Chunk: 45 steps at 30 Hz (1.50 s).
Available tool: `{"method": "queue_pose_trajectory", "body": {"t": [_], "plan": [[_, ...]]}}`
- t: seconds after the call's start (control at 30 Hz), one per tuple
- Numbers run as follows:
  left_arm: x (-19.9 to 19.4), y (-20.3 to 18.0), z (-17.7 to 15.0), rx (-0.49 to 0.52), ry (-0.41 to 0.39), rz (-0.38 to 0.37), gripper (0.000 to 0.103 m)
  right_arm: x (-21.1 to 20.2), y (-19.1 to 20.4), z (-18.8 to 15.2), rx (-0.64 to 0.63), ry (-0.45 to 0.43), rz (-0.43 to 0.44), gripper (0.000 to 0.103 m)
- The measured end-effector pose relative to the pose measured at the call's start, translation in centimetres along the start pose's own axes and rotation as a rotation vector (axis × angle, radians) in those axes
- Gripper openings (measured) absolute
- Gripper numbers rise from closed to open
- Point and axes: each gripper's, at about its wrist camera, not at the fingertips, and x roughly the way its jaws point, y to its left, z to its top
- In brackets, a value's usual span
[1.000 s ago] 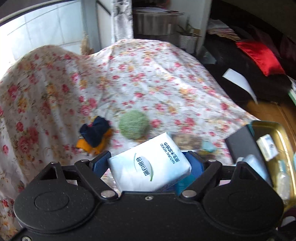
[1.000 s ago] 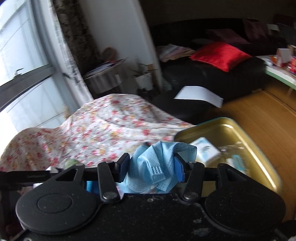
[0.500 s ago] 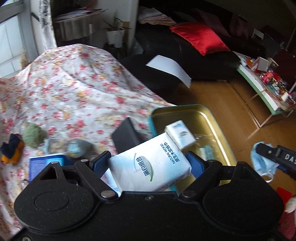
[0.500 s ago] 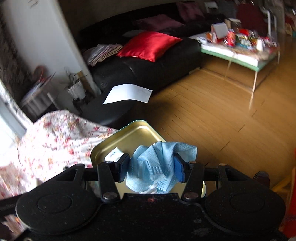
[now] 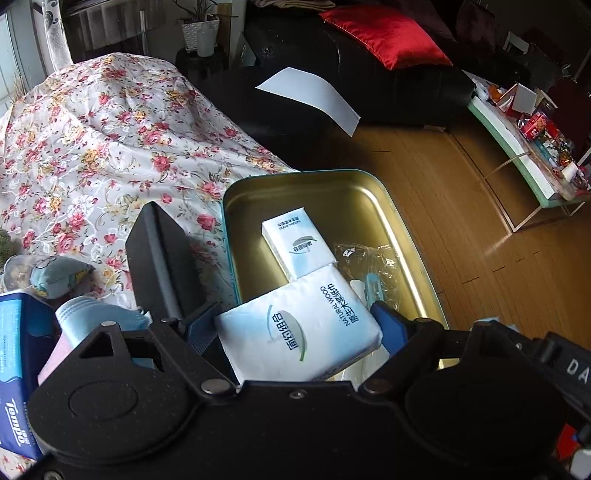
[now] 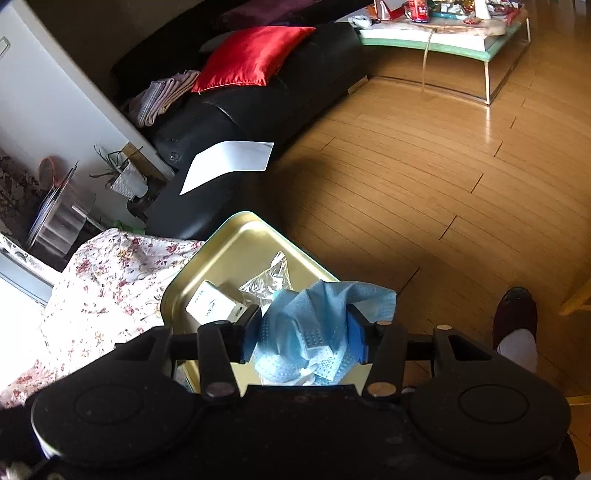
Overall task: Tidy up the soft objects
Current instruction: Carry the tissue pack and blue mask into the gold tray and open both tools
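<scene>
Both grippers hover over the gold tin (image 5: 388,206): my left gripper (image 5: 295,328) clamps a tissue pack (image 5: 299,332), my right gripper (image 6: 303,332) pinches a blue mask (image 6: 314,325). Another pack (image 5: 295,240) and a plastic wrapper (image 5: 369,258) lie inside. Only the left view shows the black case (image 5: 162,258) beside the tin.

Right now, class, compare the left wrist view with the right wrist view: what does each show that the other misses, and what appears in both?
Only the left wrist view shows the left gripper with its jaws shut on a white tissue pack, a blue Tempo tissue box and a black case. Only the right wrist view shows the right gripper with its jaws shut on a blue face mask, and a dark shoe. Both show the gold tin tray, a small tissue pack in it, the floral cloth and the red cushion.
</scene>
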Motion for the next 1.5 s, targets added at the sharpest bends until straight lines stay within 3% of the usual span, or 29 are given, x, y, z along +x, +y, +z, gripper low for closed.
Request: {"method": "queue_pose_trajectory", "body": {"t": [0.4, 0.43, 0.53, 0.97, 1.5], "plan": [[1.8, 0.4, 0.8, -0.067, 0.014, 0.000, 0.084, 0.0, 0.6, 0.0, -0.045, 0.006, 0.010, 0.053], [1.9, 0.5, 0.8, -0.071, 0.016, -0.003, 0.085, 0.0, 0.7, 0.0, -0.052, 0.004, 0.007, 0.061], [2.1, 0.5, 0.8, -0.079, 0.015, -0.009, 0.087, -0.3, 0.9, 0.0, -0.065, -0.025, -0.012, 0.073], [1.4, 1.0, 0.9, -0.090, -0.011, -0.002, 0.091, -0.5, 0.4, 0.1, -0.037, -0.032, -0.019, 0.073], [-1.2, 1.5, -2.0, -0.052, -0.005, 0.051, 0.091, -0.9, 0.3, -0.1, -0.053, -0.047, -0.049, 0.073]]}}
